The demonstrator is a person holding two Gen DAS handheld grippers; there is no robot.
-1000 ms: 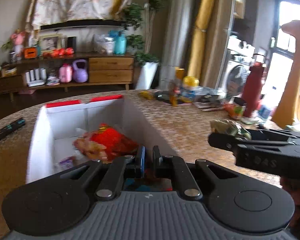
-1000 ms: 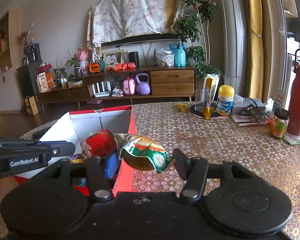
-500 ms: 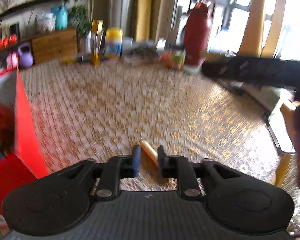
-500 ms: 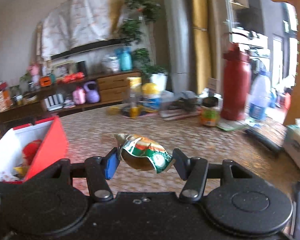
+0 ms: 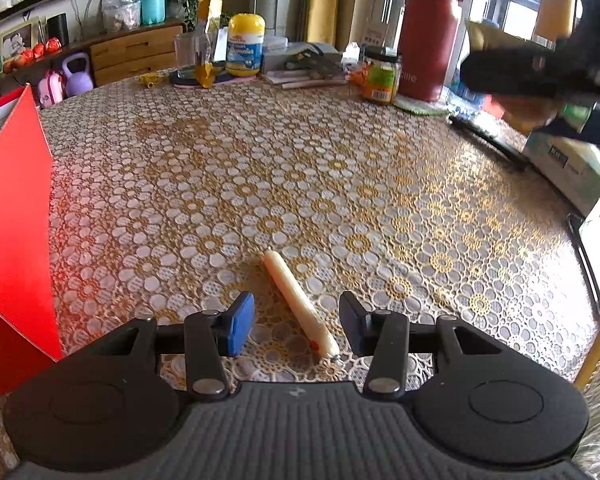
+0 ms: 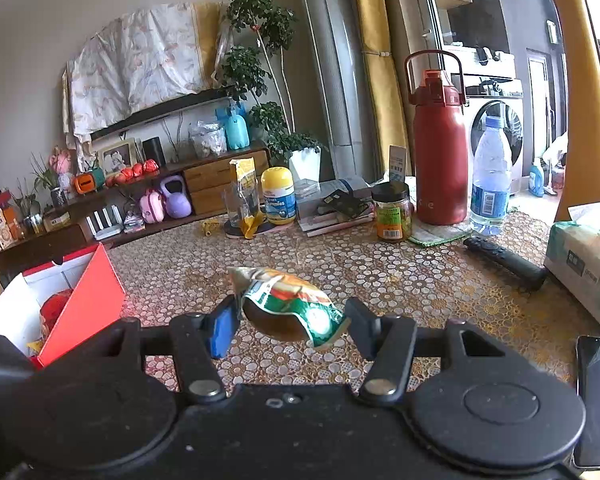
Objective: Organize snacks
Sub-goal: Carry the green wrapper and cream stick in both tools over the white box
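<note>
A pale sausage stick (image 5: 298, 305) lies on the patterned tablecloth (image 5: 300, 168). My left gripper (image 5: 296, 322) is open, its fingers on either side of the stick's near end and not touching it. My right gripper (image 6: 290, 322) is shut on a green and orange snack packet (image 6: 288, 306) and holds it above the table. It shows blurred in the left wrist view (image 5: 540, 80) at the upper right. The red and white box (image 6: 60, 300) with a red snack bag (image 6: 54, 308) inside stands at the left; its red wall (image 5: 14, 216) shows in the left wrist view.
At the table's far side stand a red flask (image 6: 440, 160), a water bottle (image 6: 490, 176), a jar (image 6: 394, 212), a yellow-lidded tub (image 6: 278, 196) and books. A black remote (image 6: 504, 258), a tissue pack (image 6: 584, 264) and a phone (image 6: 598, 400) lie at the right.
My left gripper swung right from over the box to the sausage stick and opened around it. My right gripper also turned right, away from the box, still holding the packet.
</note>
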